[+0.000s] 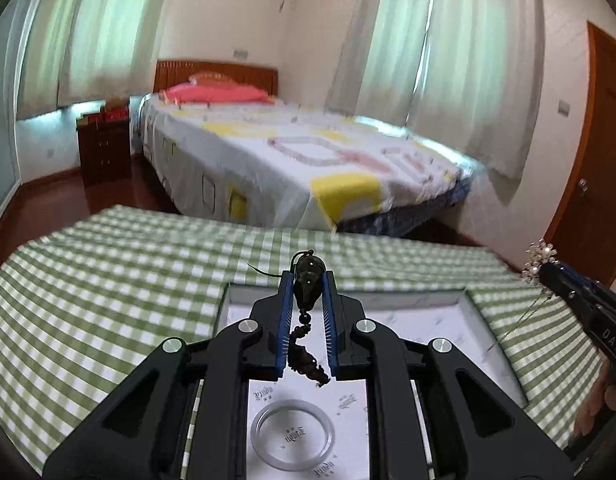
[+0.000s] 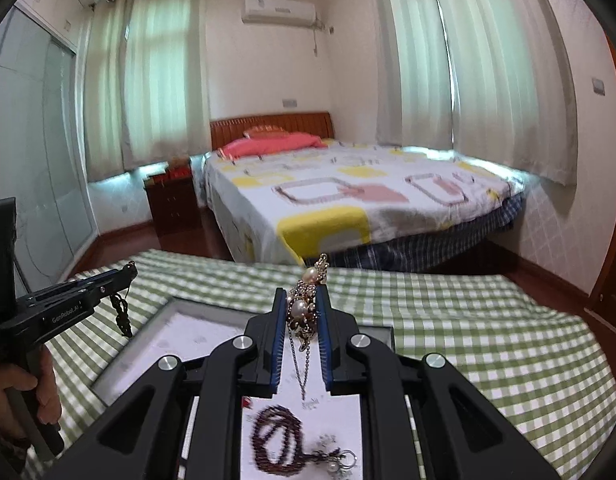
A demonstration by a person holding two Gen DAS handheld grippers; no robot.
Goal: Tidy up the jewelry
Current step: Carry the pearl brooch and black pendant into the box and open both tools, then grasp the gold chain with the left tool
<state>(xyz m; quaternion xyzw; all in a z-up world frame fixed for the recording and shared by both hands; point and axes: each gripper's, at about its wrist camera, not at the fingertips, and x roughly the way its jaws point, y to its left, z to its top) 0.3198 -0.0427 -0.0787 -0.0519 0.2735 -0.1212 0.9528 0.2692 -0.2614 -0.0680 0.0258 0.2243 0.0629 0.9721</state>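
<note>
My left gripper (image 1: 308, 277) is shut on a dark carved pendant (image 1: 306, 294); its bead string and brown tassel (image 1: 308, 364) hang between the fingers. Under it a translucent white bangle (image 1: 291, 436) lies in a shallow white-lined tray (image 1: 223, 300). My right gripper (image 2: 301, 294) is shut on a gold and pearl necklace (image 2: 299, 310), and the thin chain (image 2: 301, 364) dangles down. A dark red bead bracelet (image 2: 275, 440) lies below it in the tray (image 2: 163, 308). Each view shows the other gripper at its edge: the right gripper (image 1: 542, 270) and the left gripper (image 2: 129, 270).
The tray sits on a table with a green and white checked cloth (image 1: 87, 280). Beyond the table stand a bed (image 2: 348, 200) with a patterned sheet, a dark nightstand (image 2: 171, 204) and curtained windows. A hand (image 2: 35, 392) holds the left gripper's handle.
</note>
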